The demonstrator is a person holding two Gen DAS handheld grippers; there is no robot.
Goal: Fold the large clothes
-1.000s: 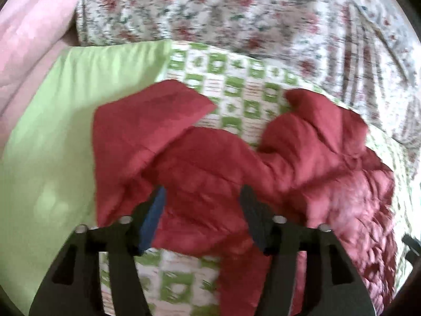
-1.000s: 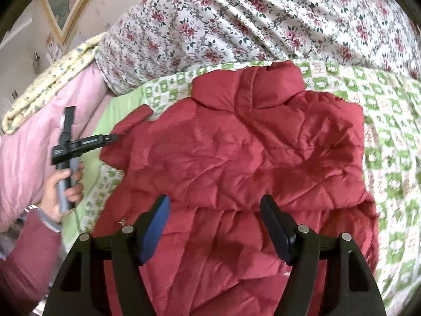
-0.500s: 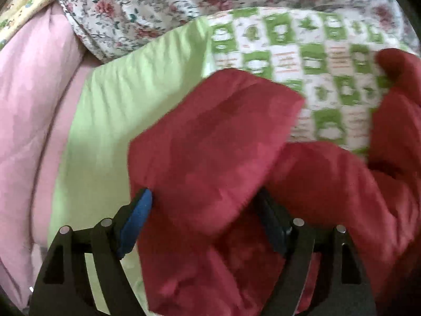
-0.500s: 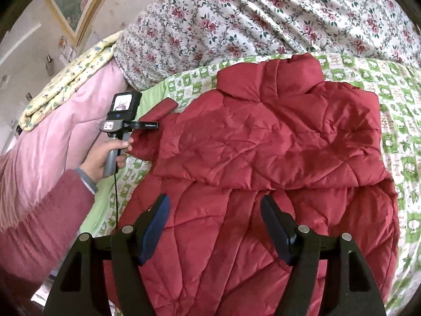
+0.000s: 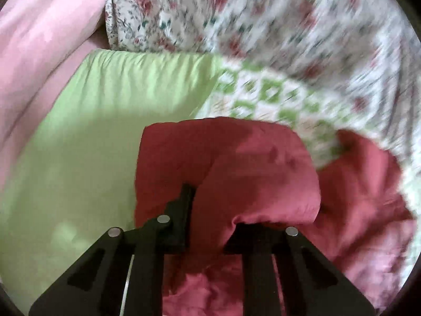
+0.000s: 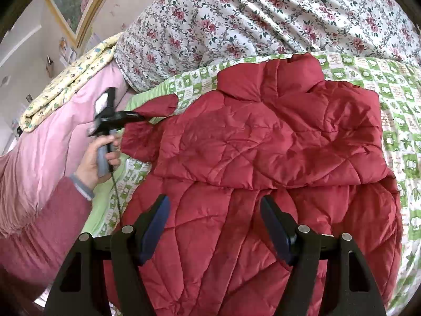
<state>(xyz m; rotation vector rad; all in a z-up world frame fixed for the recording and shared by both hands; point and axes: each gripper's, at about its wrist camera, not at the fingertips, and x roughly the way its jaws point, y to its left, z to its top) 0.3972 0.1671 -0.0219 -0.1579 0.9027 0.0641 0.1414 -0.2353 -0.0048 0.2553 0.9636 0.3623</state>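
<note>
Red quilted jacket (image 6: 263, 158) lies spread on the green-and-white patterned quilt (image 6: 394, 89) of the bed, collar toward the floral duvet (image 6: 263, 13) heaped at the far side. One sleeve is folded across the chest.

Left hand-held gripper (image 5: 208, 210): jaws have just been closing and are now clamped on the sleeve (image 5: 229, 163) at its cuff end; red fabric bunches between the fingers and bulges over the right one. In the right wrist view the same hand-held gripper sits at the jacket's left edge, held by the person's left hand (image 6: 97, 155), with the sleeve end projecting past it. The left wrist view is motion-blurred.

Right hand-held gripper (image 6: 213, 216): jaws wide apart, nothing between them, poised over the jacket's lower body.

Plain green sheet (image 5: 79, 144) and pink blanket (image 6: 52, 144) lie to the left.
</note>
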